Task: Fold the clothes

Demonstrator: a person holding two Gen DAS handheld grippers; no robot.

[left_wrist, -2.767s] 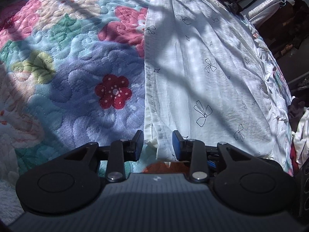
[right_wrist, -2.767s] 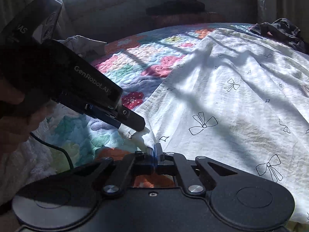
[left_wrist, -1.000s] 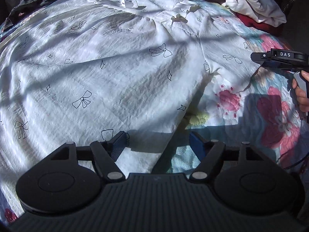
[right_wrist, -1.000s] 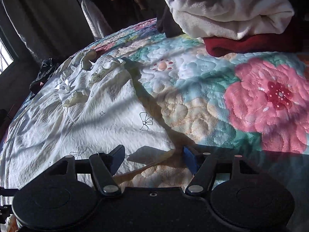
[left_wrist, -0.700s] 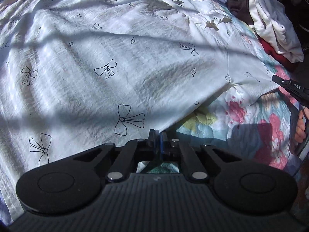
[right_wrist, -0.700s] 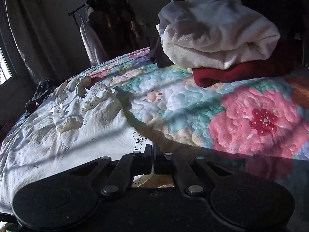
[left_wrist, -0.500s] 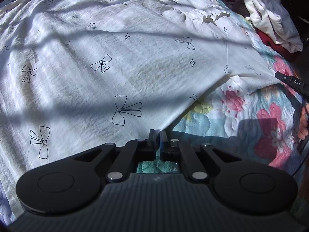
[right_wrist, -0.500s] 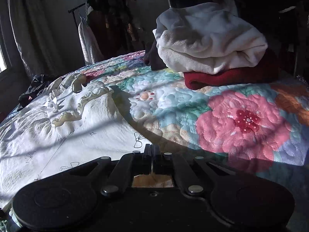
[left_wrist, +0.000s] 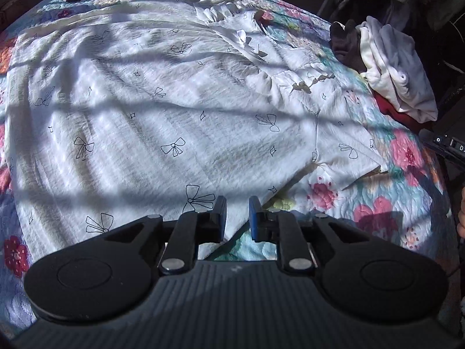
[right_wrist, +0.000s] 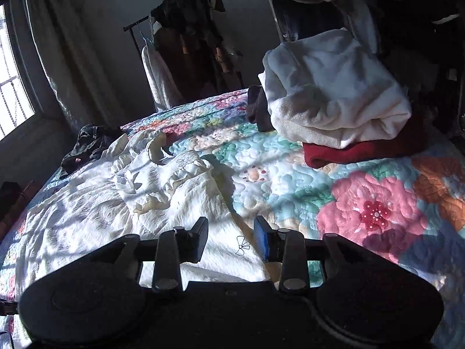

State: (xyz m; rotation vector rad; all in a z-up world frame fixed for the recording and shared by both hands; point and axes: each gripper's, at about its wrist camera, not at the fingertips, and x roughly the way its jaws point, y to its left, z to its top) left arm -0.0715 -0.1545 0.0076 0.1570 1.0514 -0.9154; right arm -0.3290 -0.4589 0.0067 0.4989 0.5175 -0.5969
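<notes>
Currently white garment [left_wrist: 174, 110] lies spread flat on quilt [right_wrist: 290, 174], no fold I can see; my left gripper [left_wrist: 237, 213] and right gripper [right_wrist: 231, 240] both spread, holding nothing.

Hard sun from the barred window [right_wrist: 11, 87] at left puts bright patches and dark striped shadows across the white bow-print crinkled garment [left_wrist: 162, 110] and the floral quilted bed cover [right_wrist: 334, 192]. Garment highlights near clipped; room behind is dim and murky. Strong fisheye bending at edges, both views otherwise sharp.
</notes>
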